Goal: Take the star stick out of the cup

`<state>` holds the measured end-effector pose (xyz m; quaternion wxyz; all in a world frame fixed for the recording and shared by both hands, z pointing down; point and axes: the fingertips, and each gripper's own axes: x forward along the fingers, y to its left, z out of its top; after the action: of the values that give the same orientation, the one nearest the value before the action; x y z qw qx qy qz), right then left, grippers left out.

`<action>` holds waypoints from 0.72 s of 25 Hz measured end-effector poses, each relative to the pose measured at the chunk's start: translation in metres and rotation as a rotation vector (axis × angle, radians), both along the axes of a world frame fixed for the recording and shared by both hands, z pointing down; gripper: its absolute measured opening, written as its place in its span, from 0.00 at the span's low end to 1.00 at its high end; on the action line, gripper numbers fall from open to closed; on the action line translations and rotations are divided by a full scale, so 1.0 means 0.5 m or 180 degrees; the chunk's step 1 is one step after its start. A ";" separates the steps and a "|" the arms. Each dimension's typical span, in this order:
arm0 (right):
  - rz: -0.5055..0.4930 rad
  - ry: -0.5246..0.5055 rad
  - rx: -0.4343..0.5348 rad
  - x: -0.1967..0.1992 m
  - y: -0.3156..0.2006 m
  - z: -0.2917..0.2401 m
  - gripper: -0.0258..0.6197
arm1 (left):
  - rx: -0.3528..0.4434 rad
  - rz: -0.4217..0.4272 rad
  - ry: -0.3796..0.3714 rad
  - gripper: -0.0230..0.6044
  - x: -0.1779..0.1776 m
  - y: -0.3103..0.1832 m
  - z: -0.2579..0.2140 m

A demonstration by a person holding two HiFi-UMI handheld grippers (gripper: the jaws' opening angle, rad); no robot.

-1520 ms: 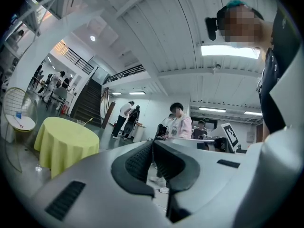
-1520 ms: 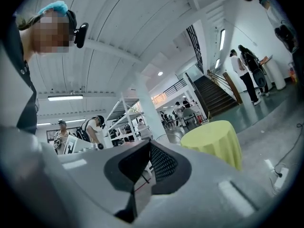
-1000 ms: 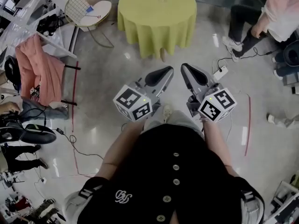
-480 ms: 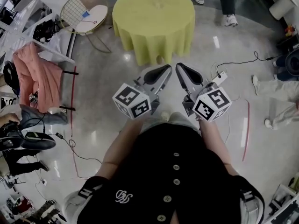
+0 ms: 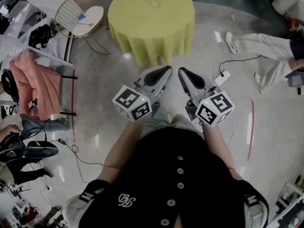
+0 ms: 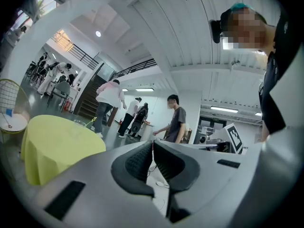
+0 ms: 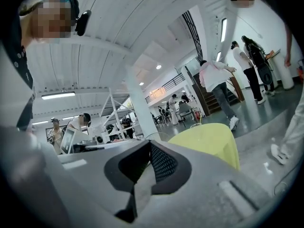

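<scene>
A round table under a yellow-green cloth (image 5: 152, 23) stands ahead of me on the floor. A clear glass cup (image 5: 155, 3) sits near its far middle; the star stick in it is too small to make out. My left gripper (image 5: 164, 70) and right gripper (image 5: 183, 72) hang side by side over the floor, short of the table's near edge. The left gripper (image 6: 153, 148) has its pads pressed together with nothing between them. The right gripper (image 7: 149, 151) is the same. The table (image 6: 57, 144) and cup (image 6: 81, 123) lie left of the left jaws. In the right gripper view, the table (image 7: 209, 141) lies to the right.
A wire-framed round stool (image 5: 83, 15) stands left of the table. A rack with a pink garment (image 5: 35, 82) is further left. Cables and a power strip (image 5: 223, 76) lie on the floor to the right, near a person's legs (image 5: 261, 44). Several people stand beyond the table.
The head view has drifted, so the table sits a little further left and higher. The people at the right have moved. Both grippers stay shut, side by side.
</scene>
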<state>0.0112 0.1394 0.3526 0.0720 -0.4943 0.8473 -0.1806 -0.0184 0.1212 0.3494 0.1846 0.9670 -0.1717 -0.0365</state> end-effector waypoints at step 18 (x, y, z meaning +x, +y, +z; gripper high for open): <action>0.0126 0.0064 -0.0086 0.046 -0.163 0.021 0.04 | -0.0046 0.0058 0.0031 0.07 0.038 -0.170 0.009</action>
<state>0.0340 0.0578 0.3629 0.0605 -0.5137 0.8355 -0.1856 0.0006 0.0364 0.3541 0.1928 0.9670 -0.1623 -0.0383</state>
